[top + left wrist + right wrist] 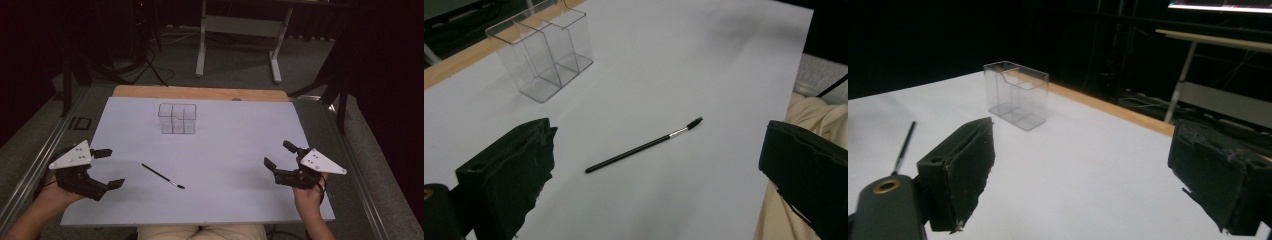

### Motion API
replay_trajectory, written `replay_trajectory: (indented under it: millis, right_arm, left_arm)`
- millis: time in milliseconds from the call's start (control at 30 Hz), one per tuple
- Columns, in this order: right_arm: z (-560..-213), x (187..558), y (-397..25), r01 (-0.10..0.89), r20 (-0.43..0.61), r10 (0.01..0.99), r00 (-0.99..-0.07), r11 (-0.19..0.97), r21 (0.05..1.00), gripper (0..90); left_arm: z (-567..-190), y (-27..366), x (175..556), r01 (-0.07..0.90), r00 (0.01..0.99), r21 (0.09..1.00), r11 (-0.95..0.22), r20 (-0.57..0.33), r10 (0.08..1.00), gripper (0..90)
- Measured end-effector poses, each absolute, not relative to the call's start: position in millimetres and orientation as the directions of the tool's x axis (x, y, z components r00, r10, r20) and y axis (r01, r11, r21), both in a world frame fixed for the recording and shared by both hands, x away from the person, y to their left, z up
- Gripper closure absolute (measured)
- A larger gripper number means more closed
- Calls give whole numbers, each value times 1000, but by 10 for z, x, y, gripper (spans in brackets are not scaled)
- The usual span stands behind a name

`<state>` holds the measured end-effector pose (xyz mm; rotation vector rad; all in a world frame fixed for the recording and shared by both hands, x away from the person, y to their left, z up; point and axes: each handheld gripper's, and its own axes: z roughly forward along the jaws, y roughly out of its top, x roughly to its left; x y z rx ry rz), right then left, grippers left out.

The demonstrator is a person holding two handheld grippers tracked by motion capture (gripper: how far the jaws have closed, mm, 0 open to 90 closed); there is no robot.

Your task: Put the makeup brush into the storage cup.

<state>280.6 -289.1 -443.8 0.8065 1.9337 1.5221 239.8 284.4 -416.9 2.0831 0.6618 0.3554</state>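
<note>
Brush [162, 175] lies flat on the table [240, 150] near centre, well short of the clear organizer [177, 118] at the far side. Left gripper [106, 168] and right gripper [281, 155] hold jaws wide, empty. Thin, light and likely to roll, it is probably best pinched mid-handle.

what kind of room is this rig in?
Likely a lab or recording studio, not a home: a white board laid over a wooden table, dark surroundings, an adjustable desk frame behind, cables on the grey floor.
</note>
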Motion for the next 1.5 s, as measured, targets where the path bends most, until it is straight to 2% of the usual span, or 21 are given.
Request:
replay_trajectory:
  millis: [600, 1133, 1500]
  right_arm:
    - [-4451, 2820, -2876, 129, -60, 738, -673, 196, 972, 115]
    - [-4458, 2832, -2862, 132, -82, 748, -658, 222, 966, 115]
    - [-4463, 2836, -2854, 134, -83, 744, -663, 227, 965, 115]
  left_arm:
    - [-3955, 2567, 2583, 226, 872, 751, -621, 128, 473, 23]
    - [-4058, 2241, 2763, 186, 913, 636, -749, 170, 371, 24]
    - [-4093, 1953, 2876, 94, 947, 518, -850, 217, 237, 24]
